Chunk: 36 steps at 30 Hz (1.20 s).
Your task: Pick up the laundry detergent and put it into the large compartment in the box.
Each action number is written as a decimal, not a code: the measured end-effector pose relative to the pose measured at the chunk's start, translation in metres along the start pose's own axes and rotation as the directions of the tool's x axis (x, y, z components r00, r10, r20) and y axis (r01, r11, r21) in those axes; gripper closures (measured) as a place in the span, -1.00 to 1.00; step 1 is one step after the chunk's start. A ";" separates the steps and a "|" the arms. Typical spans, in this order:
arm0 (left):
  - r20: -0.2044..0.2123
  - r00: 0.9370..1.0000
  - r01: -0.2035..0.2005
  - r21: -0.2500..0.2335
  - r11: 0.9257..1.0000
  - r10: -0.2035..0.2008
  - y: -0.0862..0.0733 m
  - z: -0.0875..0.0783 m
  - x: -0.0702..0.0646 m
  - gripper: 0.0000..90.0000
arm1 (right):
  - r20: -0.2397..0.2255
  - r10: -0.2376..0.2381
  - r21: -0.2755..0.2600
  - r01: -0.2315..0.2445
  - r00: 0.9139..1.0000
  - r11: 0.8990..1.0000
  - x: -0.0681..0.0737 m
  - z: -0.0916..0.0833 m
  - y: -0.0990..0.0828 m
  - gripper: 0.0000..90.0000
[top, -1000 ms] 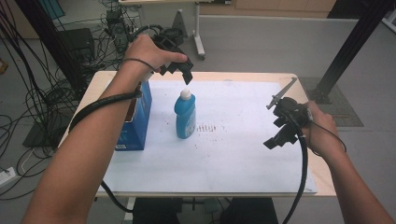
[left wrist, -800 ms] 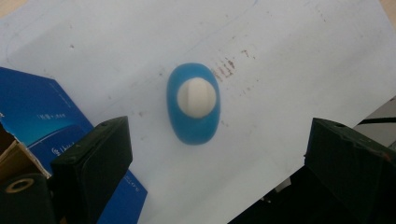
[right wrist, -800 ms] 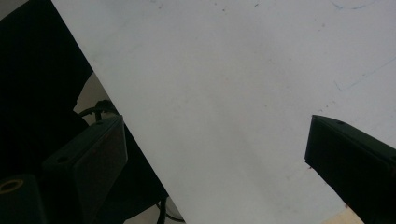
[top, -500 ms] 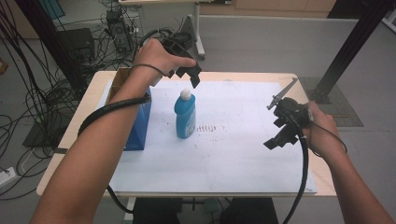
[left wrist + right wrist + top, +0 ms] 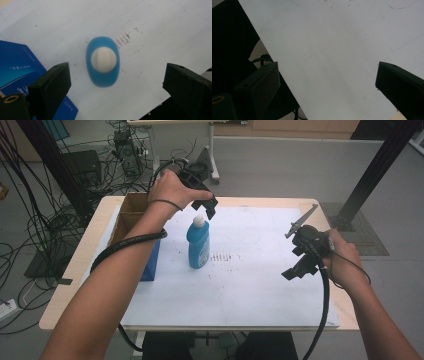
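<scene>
Light wooden table (image 5: 70, 285) at centre of the high view, rounded corners, bare edge strips at left and right. Covered over most of its top by a white sheet (image 5: 250, 290), lying flat, bearing a patch of short brown marks (image 5: 223, 256) near mid-frame and faint specks elsewhere. Standing upright on the sheet, left of centre: blue bottle (image 5: 198, 243) with white cap (image 5: 199, 221). Just beside it, further left, blue carton (image 5: 150, 262), open at top with brown inner flaps, resting partly on bare wood. In the left gripper view, bottle seen from above, apart from the carton at lower left.
</scene>
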<state>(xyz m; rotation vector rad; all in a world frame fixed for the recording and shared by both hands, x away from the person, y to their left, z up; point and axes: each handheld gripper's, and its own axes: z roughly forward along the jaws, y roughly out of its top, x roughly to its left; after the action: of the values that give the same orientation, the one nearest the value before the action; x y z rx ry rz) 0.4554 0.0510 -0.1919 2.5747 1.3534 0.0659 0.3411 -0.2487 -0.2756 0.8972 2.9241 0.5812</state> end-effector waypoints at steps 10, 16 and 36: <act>-0.004 1.000 0.014 -0.004 1.000 -0.014 0.000 0.013 0.003 -0.82 | 0.007 0.005 -0.002 -0.005 1.000 1.000 -0.001 0.001 0.000 -0.90; 0.000 1.000 0.011 -0.001 1.000 -0.011 -0.001 0.019 0.005 -0.82 | 0.008 0.009 0.002 -0.009 1.000 1.000 -0.002 0.002 -0.001 -0.90; 0.000 0.999 0.039 -0.012 0.999 -0.039 -0.004 0.044 0.015 -0.82 | 0.001 0.009 0.015 -0.009 1.000 1.000 -0.002 0.009 0.000 -0.89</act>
<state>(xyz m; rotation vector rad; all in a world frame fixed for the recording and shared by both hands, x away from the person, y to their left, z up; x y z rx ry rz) 0.4670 0.0572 -0.2369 2.5376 1.3979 0.0681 0.3439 -0.2470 -0.2843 0.9124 2.9289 0.5599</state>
